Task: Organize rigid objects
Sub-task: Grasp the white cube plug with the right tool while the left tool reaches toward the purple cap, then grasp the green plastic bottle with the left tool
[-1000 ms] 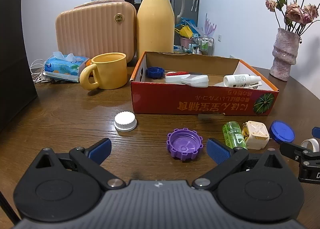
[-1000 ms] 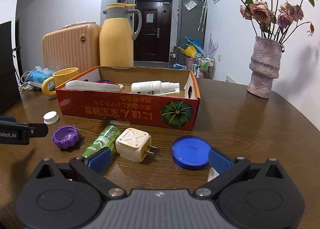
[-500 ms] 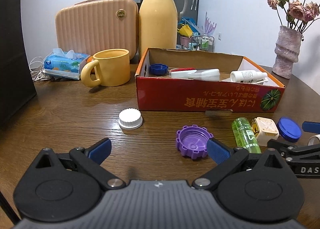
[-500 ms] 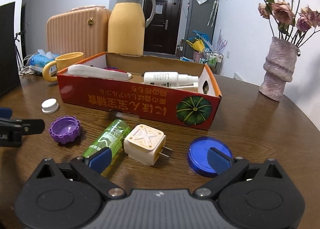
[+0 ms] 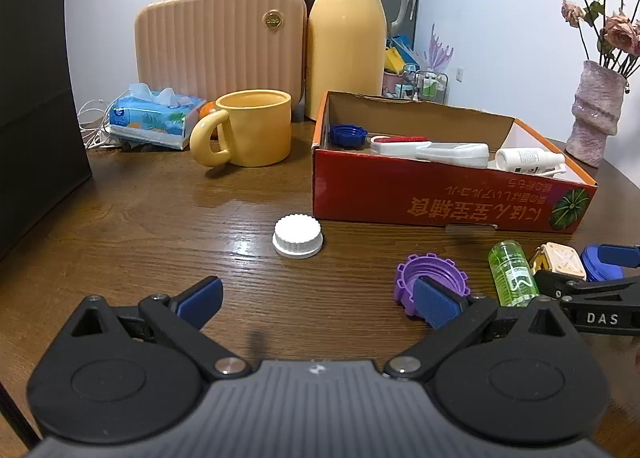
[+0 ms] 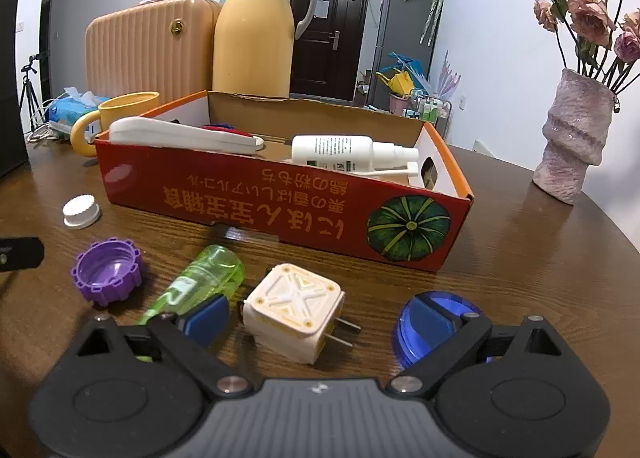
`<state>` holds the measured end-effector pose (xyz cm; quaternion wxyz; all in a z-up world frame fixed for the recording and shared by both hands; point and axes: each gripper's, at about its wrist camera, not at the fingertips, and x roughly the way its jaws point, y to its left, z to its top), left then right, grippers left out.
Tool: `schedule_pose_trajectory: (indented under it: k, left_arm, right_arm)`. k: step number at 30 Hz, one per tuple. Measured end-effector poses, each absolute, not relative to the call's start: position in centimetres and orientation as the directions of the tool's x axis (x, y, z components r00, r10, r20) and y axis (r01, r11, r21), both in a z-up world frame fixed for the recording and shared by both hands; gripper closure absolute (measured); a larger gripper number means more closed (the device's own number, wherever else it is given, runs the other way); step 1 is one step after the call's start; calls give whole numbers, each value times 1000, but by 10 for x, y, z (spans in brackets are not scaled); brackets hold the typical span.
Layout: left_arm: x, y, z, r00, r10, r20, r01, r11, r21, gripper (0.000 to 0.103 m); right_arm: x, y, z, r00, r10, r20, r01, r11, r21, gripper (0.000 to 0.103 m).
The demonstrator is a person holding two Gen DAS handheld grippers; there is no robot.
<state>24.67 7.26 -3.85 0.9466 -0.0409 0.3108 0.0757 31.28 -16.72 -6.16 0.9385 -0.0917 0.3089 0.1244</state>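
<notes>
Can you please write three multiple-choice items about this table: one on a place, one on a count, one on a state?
1. What lies between the right gripper's fingers?
A. white cap
B. plug adapter
C. mug

2. How many caps lie loose on the table, outside the box?
A. one
B. three
C. five

3. How does the purple cap lie?
A. hollow side up
B. hollow side down
C. on its edge

Answers:
1 B: the plug adapter sits between the closing fingers, not yet pinched.
2 B: white cap, purple cap, blue cap.
3 A: its hollow inside shows.
</notes>
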Motion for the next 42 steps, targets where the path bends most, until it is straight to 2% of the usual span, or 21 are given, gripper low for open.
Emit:
schedule_pose_trajectory:
  k: [7,10,12,42]
  left_arm:
    - [247,73,-39,792,120,-599,-172,985,-30,0]
    - [248,73,-40,790,118,-602,-173,984,-34,0]
    - [248,73,-41,789,118,-603,-173,984,-34,0]
    - [248,56,-45,786,132,-604,-160,987,6,0]
  right_arm:
    - [325,-164,-70,767,200,-610,-294,954,-57,22]
    - [328,-165,-73,752,233,-616,-315,949,-25,37]
    - [328,-166,-73,750,245,-615,-320,947,-12,43]
    - [298,-202,-53,841,251,-479,-261,964,47,44]
